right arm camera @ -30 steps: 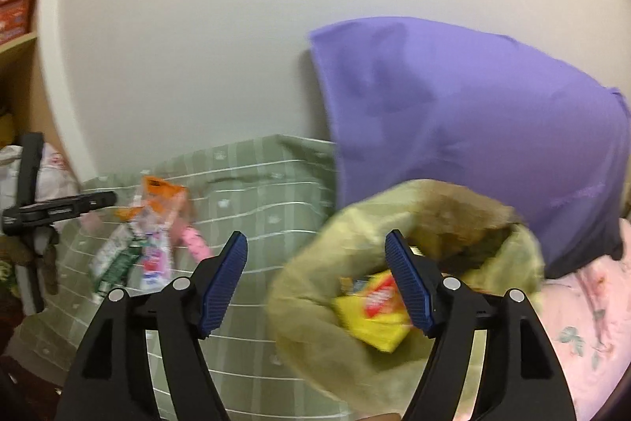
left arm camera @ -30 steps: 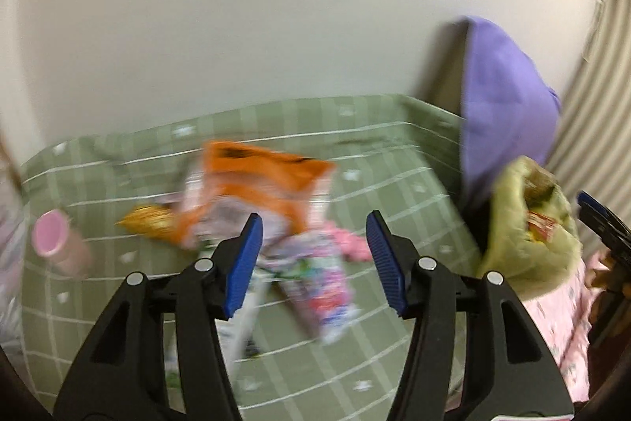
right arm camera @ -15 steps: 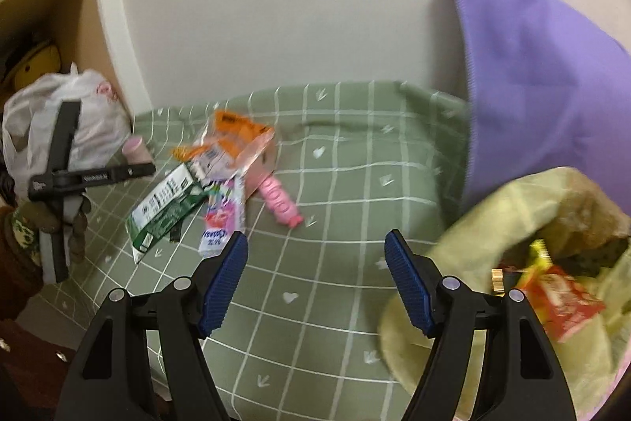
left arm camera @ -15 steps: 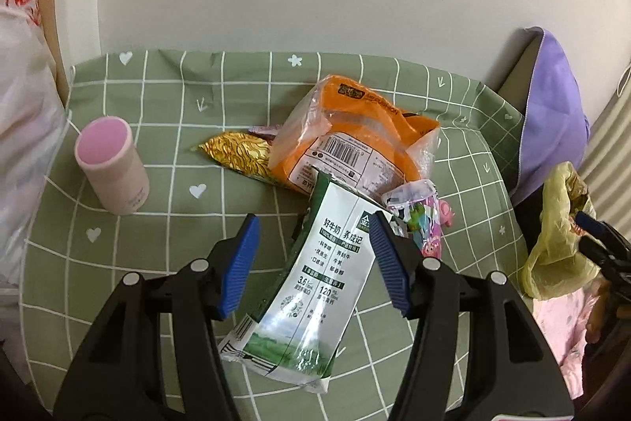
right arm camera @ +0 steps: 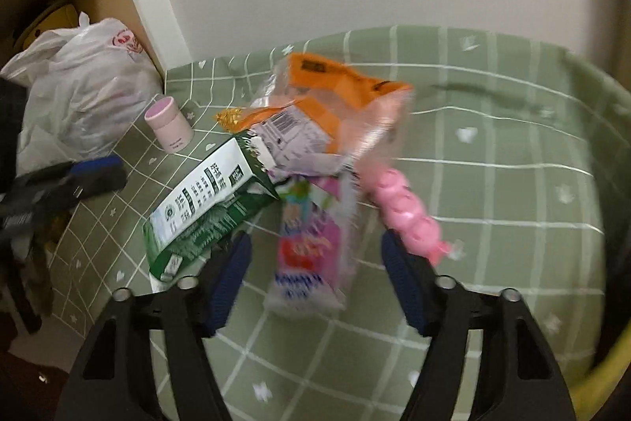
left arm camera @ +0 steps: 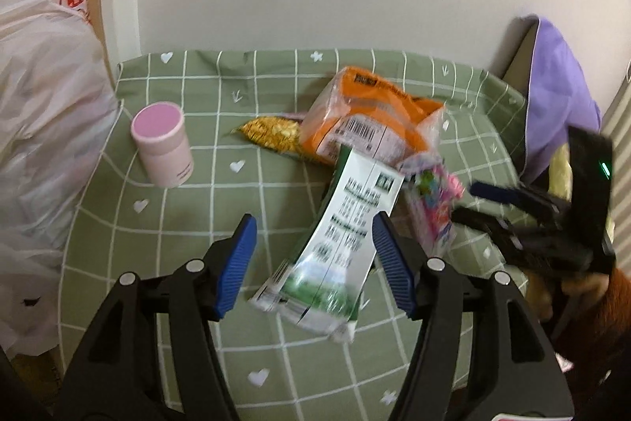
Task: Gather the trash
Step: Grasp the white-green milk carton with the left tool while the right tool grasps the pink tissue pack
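Observation:
A green-and-white milk carton (left arm camera: 339, 247) lies on the green checked cloth (left arm camera: 189, 223). It sits between the jaws of my left gripper (left arm camera: 313, 263), which are opening; the left pad stands clear of it. My right gripper (right arm camera: 315, 239) hovers with its jaws closing around a pink-purple wrapper (right arm camera: 311, 247), pads apart from it. Beside that wrapper lie a pink candy string (right arm camera: 406, 212), an orange bag (right arm camera: 327, 105) and a gold wrapper (left arm camera: 272, 135). In the left wrist view the right gripper (left arm camera: 469, 202) reaches in from the right.
A pink cylinder tub (left arm camera: 161, 145) stands upright at the cloth's left. A white plastic bag (left arm camera: 39, 105) bulges past the left edge. A purple pillow (left arm camera: 556, 93) and a yellow-green bag (left arm camera: 560, 168) sit at the right. A wall closes the back.
My right gripper swung away from the yellow-green bag, down over the pink-purple wrapper, and its jaws narrowed. My left gripper dropped closer, so the milk carton now lies between its jaws.

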Demonstrator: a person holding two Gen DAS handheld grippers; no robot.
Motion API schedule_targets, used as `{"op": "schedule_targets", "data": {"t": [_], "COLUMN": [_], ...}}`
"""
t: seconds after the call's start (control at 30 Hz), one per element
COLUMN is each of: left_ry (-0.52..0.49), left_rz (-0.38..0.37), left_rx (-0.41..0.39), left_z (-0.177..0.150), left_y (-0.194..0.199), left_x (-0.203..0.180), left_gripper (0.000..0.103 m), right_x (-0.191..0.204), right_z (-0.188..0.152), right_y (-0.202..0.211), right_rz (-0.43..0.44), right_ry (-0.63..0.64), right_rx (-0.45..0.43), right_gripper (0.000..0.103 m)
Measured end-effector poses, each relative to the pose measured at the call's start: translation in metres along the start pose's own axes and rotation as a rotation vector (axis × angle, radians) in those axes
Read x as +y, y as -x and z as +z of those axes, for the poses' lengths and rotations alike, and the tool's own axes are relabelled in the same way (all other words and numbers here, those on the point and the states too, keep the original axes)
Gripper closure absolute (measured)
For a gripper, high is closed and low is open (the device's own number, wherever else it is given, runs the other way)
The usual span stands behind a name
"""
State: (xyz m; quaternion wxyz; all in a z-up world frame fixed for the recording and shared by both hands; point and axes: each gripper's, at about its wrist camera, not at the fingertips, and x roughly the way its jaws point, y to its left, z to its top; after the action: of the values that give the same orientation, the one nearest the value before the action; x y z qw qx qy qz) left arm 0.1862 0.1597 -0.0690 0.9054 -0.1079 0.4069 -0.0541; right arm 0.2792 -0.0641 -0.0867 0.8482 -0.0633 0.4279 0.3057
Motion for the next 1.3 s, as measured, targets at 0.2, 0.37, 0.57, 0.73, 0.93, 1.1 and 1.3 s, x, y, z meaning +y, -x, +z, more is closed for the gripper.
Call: {"op": "schedule_targets", "data": {"t": [0.2, 0.37, 0.57, 0.73, 0.93, 1.1, 1.3], "left_ry": [0.021, -0.02, -0.066, -0.155, -0.195, -0.151, -0.138], "left_rz": [-0.04, -0.094, -0.125, -0.103, -0.068, -0.055, -0.086], "left_rx": [0.042, 0.092, 0.145, 0.17, 0.211, 0.236, 0.134], "left_z": [-0.006, 0.0, 0.015, 0.026, 0.031, 0.034, 0.035], "left_y": [-0.003, -0.021, -0.051, -0.075, -0.1, -0.108, -0.06], "left_x": [0.01, 0.0, -0.014, -0.036, -0.052, -0.049, -0.059], "left_gripper": [0.043, 0.036, 0.036, 0.036, 0.036, 0.042, 0.044], "right_x": [0.002, -0.01, -0.027, -0.038, -0.048, -0.049, -0.049], "right_z": [0.009, 0.003, -0.013, -0.032, -0.053, -0.063, -0.061], "right_y": [-0.03, -0.001, 0.047, 0.074, 0.096, 0.112, 0.127], "right_rz": [0.015, -0.006, -0.052, -0.087, -0.127, -0.15, -0.163], "right_ry": [-0.001, -0.038, -0.092, -0.125, -0.178, -0.196, -0.207], "right_rx": [0.076, 0.025, -0.021, -0.025, -0.036, -0.057, -0.095], "right_gripper": [0.075, 0.08, 0.081, 0.081, 0.081, 0.081, 0.081]}}
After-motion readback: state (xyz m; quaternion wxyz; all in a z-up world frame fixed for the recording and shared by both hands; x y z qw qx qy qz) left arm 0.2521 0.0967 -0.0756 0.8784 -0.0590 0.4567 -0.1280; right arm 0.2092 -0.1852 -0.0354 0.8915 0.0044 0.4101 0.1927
